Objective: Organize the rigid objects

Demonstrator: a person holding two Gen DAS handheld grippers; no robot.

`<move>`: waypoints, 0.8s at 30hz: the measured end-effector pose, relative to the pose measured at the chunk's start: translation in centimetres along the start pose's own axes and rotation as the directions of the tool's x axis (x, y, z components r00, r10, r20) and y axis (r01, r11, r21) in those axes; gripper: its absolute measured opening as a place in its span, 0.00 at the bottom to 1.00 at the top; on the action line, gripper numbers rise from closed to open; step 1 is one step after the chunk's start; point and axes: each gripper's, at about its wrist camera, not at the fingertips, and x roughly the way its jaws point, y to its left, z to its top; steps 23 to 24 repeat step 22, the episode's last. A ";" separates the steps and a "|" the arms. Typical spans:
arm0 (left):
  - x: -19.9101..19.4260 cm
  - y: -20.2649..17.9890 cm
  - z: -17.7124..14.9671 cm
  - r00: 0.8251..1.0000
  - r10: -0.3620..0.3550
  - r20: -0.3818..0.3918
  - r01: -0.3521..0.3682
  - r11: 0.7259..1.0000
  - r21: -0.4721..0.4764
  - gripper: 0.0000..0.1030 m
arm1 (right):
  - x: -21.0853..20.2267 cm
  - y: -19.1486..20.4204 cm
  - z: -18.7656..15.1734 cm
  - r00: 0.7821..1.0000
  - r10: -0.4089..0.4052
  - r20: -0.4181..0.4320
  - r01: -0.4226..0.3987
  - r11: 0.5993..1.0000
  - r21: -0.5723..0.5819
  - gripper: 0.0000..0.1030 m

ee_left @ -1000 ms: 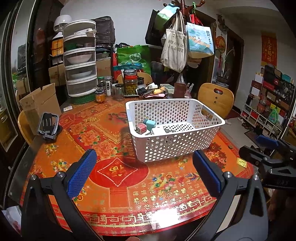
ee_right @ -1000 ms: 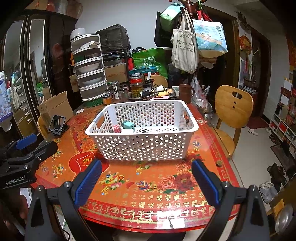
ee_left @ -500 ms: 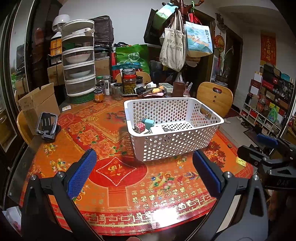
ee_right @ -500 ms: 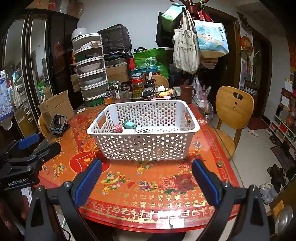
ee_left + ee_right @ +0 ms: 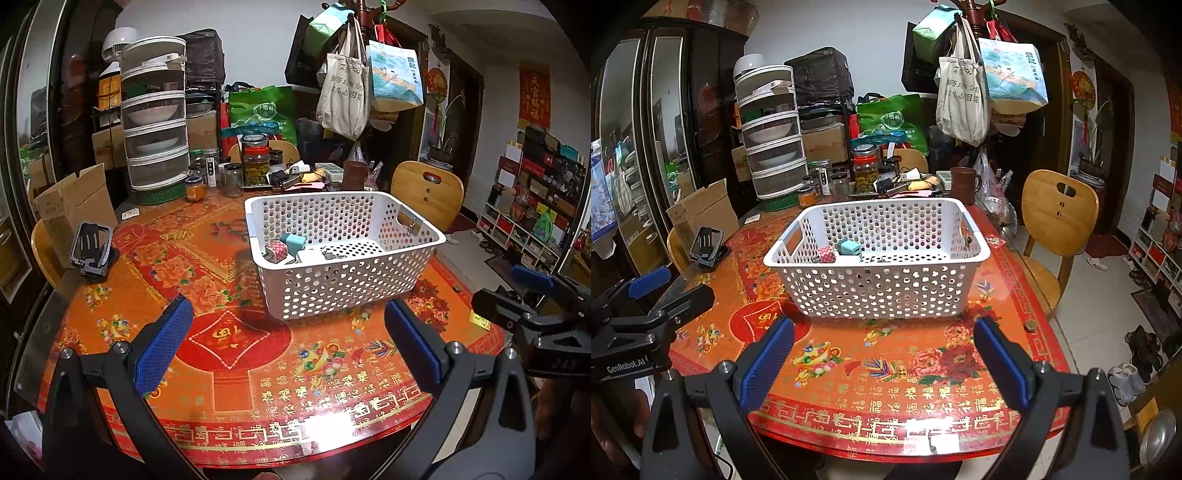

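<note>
A white perforated basket (image 5: pixel 343 291) stands on the red patterned round table (image 5: pixel 229 354); it also shows in the right wrist view (image 5: pixel 879 291). Inside lie a red checked cube (image 5: pixel 276 252), a teal plug-like block (image 5: pixel 293 243), a white block (image 5: pixel 308 255) and a small metal item (image 5: pixel 328 254). My left gripper (image 5: pixel 288 347) is open and empty above the table's near edge. My right gripper (image 5: pixel 882 362) is open and empty, also at the near edge, short of the basket.
A black phone stand (image 5: pixel 92 251) sits at the table's left. Jars (image 5: pixel 255 166), a stacked food cover tower (image 5: pixel 155 122) and clutter fill the far side. A cardboard box (image 5: pixel 74 206) and wooden chairs (image 5: pixel 1058 214) stand around. A coin (image 5: pixel 1030 325) lies near the right edge.
Both grippers have drifted slightly back and up from the basket; both stay open and empty. The basket and its contents have not moved.
</note>
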 end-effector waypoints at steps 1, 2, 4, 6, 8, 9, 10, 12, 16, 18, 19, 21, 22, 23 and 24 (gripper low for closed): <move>0.0 0.0 -0.1 1.000 -0.001 -0.001 0.001 1.000 0.001 0.99 | 0.0 0.0 0.0 1.000 0.001 0.000 -0.001 1.000 0.000 0.95; 0.0 -0.1 -0.1 1.000 -0.002 -0.002 0.002 1.000 0.003 0.99 | 0.0 0.0 0.0 1.000 0.001 0.000 -0.001 1.000 0.000 0.95; 0.1 -0.1 -0.2 1.000 -0.003 -0.003 0.003 1.000 0.005 0.99 | 0.0 0.0 0.0 1.000 0.001 0.000 -0.001 1.000 -0.001 0.95; 0.2 0.0 -0.2 1.000 -0.005 -0.005 0.005 1.000 0.005 0.99 | 0.1 0.0 0.0 1.000 0.000 -0.001 0.000 1.000 -0.002 0.95; 0.2 -0.1 -0.2 1.000 -0.003 -0.005 0.003 1.000 0.005 0.99 | 0.1 0.0 -0.1 1.000 0.001 -0.002 -0.001 1.000 -0.002 0.95; 0.2 -0.1 -0.2 1.000 -0.003 -0.005 0.003 1.000 0.005 0.99 | 0.2 0.0 -0.1 1.000 0.001 -0.002 -0.001 1.000 -0.002 0.95; 0.2 -0.1 -0.2 1.000 -0.004 -0.005 0.004 1.000 0.005 0.99 | 0.2 0.0 -0.1 1.000 0.001 -0.003 -0.001 1.000 -0.002 0.95; 0.3 -0.1 -0.2 1.000 -0.008 -0.005 0.008 1.000 0.006 0.99 | 0.2 0.0 -0.1 1.000 0.001 -0.003 -0.001 1.000 -0.002 0.95; 0.3 -0.2 -0.3 1.000 -0.012 -0.007 0.012 1.000 0.016 0.99 | 0.4 0.0 -0.3 1.000 0.000 -0.006 0.000 1.000 -0.005 0.95; 0.3 -0.3 -0.4 1.000 -0.015 -0.006 0.015 1.000 0.020 0.99 | 0.4 0.1 -0.4 1.000 0.001 -0.008 -0.001 1.000 -0.006 0.95; 0.3 -0.3 -0.4 1.000 -0.016 -0.006 0.016 1.000 0.020 0.99 | 0.4 0.0 -0.4 1.000 0.001 -0.008 -0.001 1.000 -0.006 0.95; 0.2 -0.4 -0.4 1.000 -0.019 -0.004 0.019 1.000 0.021 0.99 | 0.4 0.1 -0.5 1.000 0.002 -0.008 -0.002 1.000 -0.006 0.95; 0.2 -0.4 -0.4 1.000 -0.018 -0.003 0.018 1.000 0.022 0.99 | 0.4 0.1 -0.4 1.000 0.002 -0.008 -0.002 1.000 -0.005 0.95; 0.2 -0.4 -0.4 1.000 -0.018 -0.003 0.018 1.000 0.022 0.99 | 0.4 0.1 -0.4 1.000 0.002 -0.008 -0.002 1.000 -0.005 0.95; 0.2 -0.4 -0.4 1.000 -0.018 -0.003 0.018 1.000 0.022 0.99 | 0.4 0.1 -0.4 1.000 0.002 -0.008 -0.002 1.000 -0.005 0.95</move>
